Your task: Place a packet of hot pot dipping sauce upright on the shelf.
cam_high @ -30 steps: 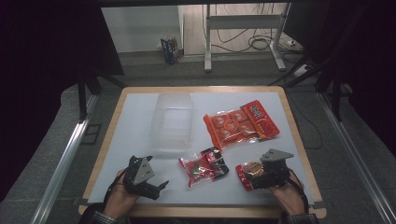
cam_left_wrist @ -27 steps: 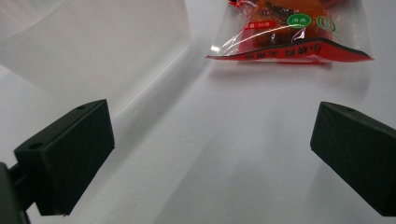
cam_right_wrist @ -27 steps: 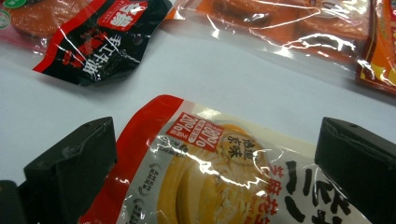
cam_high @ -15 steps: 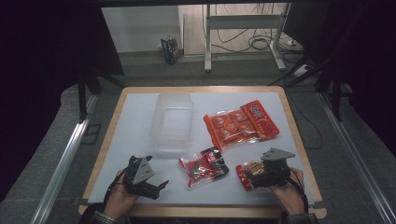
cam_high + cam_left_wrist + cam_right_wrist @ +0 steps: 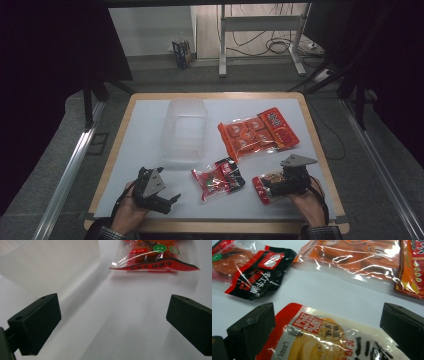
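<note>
White matting is covering the table [image 5: 130, 150]. Lower left, the left gripper [image 5: 162, 200] is sitting wide open, empty, below the clear container [image 5: 184, 131]. Lower right, the right gripper [image 5: 272, 186] is straddling a yellow-and-red snack packet [image 5: 332, 340], jaws apart; closing now risks the glossy film slipping or crumpling.

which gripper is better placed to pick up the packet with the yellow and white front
Right. The right gripper has that packet lying between its open jaws. The left gripper is open over bare table, with the red and black packet lying between it and the target.
</note>
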